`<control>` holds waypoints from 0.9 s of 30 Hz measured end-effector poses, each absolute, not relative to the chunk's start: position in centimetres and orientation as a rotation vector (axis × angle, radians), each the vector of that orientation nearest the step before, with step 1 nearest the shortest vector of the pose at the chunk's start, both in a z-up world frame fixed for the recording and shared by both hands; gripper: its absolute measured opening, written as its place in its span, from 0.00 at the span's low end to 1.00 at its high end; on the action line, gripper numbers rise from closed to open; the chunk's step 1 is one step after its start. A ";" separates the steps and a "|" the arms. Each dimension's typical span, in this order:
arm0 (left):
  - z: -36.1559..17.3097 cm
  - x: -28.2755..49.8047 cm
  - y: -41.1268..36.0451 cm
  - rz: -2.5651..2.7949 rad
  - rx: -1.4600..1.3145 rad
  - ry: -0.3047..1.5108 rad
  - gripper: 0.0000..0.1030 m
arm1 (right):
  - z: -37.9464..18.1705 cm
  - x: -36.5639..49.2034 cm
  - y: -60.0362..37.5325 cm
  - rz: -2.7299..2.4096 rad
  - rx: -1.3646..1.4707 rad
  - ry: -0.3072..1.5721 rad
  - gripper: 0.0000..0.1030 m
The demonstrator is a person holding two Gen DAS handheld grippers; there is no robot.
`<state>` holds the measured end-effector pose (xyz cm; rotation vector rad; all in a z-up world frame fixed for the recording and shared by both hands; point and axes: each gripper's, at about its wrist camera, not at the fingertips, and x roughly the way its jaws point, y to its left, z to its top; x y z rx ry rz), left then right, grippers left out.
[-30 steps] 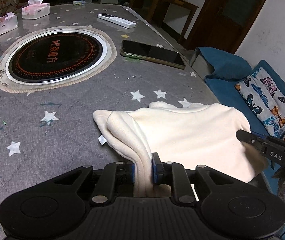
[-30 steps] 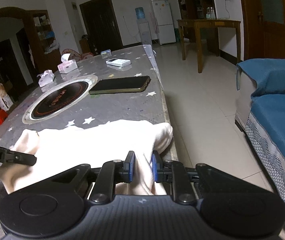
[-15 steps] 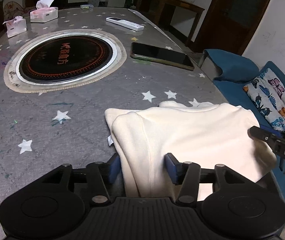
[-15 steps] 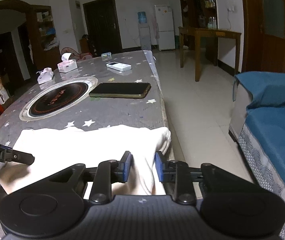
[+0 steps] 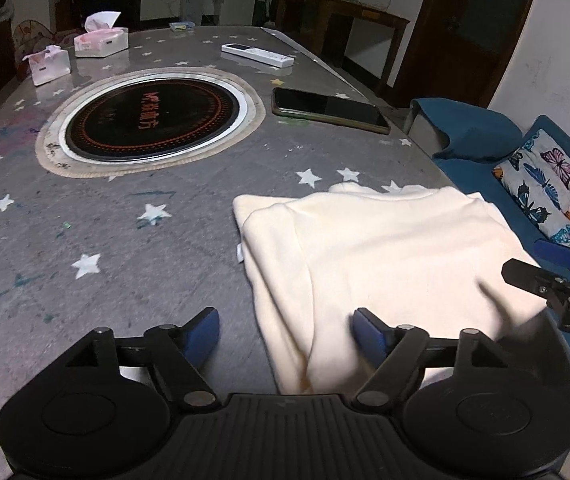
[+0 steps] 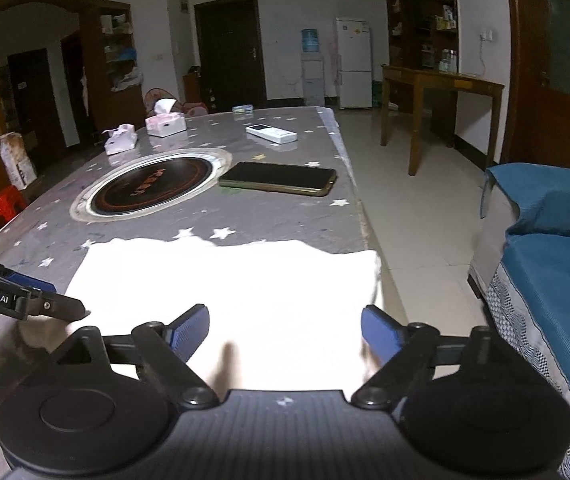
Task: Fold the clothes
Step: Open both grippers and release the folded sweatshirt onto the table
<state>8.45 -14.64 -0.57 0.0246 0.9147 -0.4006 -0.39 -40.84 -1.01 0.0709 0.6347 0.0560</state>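
Cream garment folded flat at the near right corner of the counter

The cream knit garment [image 5: 385, 256] lies folded into a rough rectangle of stacked layers on the grey star-patterned counter [image 5: 125, 240]. Its right side reaches the counter's right edge and droops slightly over it. A rounded fold forms its left side, with a lower layer peeking out beyond it toward the far edge, and a small white tag sticks out there. The top surface is smooth, with soft creases near the front edge.

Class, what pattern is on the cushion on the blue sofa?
Colourful butterflies on white cushion; left wrist view.
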 end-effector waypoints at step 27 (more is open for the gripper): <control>0.6 0.3 -12.5 -0.403 0.108 0.803 1.00 | -1.4 -4.7 -36.2 0.075 0.082 0.635 1.00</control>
